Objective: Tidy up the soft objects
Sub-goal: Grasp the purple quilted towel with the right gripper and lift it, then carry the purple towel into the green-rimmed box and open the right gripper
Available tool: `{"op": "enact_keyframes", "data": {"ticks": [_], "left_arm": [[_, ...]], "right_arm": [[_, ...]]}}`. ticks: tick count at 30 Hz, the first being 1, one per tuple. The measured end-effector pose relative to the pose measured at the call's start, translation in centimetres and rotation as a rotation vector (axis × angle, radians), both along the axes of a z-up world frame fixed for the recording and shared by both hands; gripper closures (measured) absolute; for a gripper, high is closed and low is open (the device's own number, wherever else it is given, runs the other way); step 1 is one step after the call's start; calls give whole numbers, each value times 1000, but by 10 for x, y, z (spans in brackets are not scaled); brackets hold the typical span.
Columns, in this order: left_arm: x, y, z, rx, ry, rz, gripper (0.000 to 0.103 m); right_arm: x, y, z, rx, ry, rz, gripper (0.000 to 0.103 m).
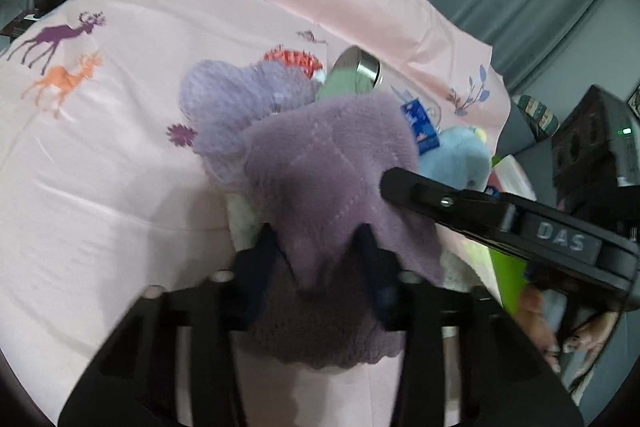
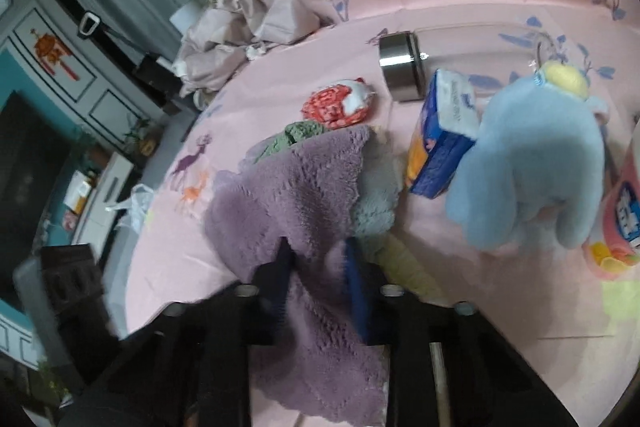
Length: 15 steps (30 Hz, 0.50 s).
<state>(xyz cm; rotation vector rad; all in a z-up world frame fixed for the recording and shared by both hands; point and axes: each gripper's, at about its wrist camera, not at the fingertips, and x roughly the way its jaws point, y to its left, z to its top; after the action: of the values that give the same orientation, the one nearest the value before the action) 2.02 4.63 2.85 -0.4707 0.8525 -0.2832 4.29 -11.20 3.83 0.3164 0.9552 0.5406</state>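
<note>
We look down on a bed covered by a pink sheet [image 1: 120,155] printed with deer and blue leaves. It fills most of both views. At its far edge lies a crumpled heap of beige cloth [image 2: 244,27].

The next largest thing is the purple towel [image 1: 328,163], fluffy and stitched in a diamond pattern, lying in the middle of the bed on a small pile of other soft cloths. We hold it with both tools. The left gripper [image 1: 320,247] pinches one edge of it, its fingers pressed into the pile with the cloth bunched between them. The right gripper [image 2: 316,259] pinches another edge the same way, and the towel drapes down between and below its fingers. In the left wrist view the right tool reaches in from the right side, its tip touching the towel.

Just beside the towel sits a blue plush toy [image 2: 528,163] with a yellow top. Between the toy and the towel a blue box [image 2: 440,147] stands tilted. Behind the box a bottle with a steel cap [image 2: 400,65] lies on its side. Under the towel we see a lilac knit cloth [image 1: 232,107], a pale grey-green cloth [image 2: 376,195] and a green knit piece [image 2: 292,137]. Just beyond them lies a small red and white pouch [image 2: 340,103]. A pink tub [image 2: 624,219] stands at the right edge.
</note>
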Motion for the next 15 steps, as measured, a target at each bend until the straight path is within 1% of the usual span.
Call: {"op": "enact_keyframes", "data": {"ticks": [1,2,3,5,8,9,12,15], "left_arm": [[-1,-2,0,-8,-2,-7,77],[-3,-4,2,-10,-14,-22,85],[-5,-7,6,1,-36,-34,86],[-11,-9,13,19,-72,-39,86],[-18,-9,23,-24,-94,-58,86],[-22,-11,30,-31,-115,-70,86],[-33,-19,54,-21,-180,-90,86],[-40,-26,78,-57,-226,-120,86]], "right_arm": [[-3,-2,-1,3,5,-3,88],[-5,-2,0,10,4,2,91],[-10,-3,2,19,1,12,92],[-17,-2,7,29,-12,25,92],[-32,-6,24,87,-47,52,92],[-39,-8,32,114,-60,65,92],[-53,-15,54,146,-115,72,92],[-67,-27,73,170,-160,59,92]]}}
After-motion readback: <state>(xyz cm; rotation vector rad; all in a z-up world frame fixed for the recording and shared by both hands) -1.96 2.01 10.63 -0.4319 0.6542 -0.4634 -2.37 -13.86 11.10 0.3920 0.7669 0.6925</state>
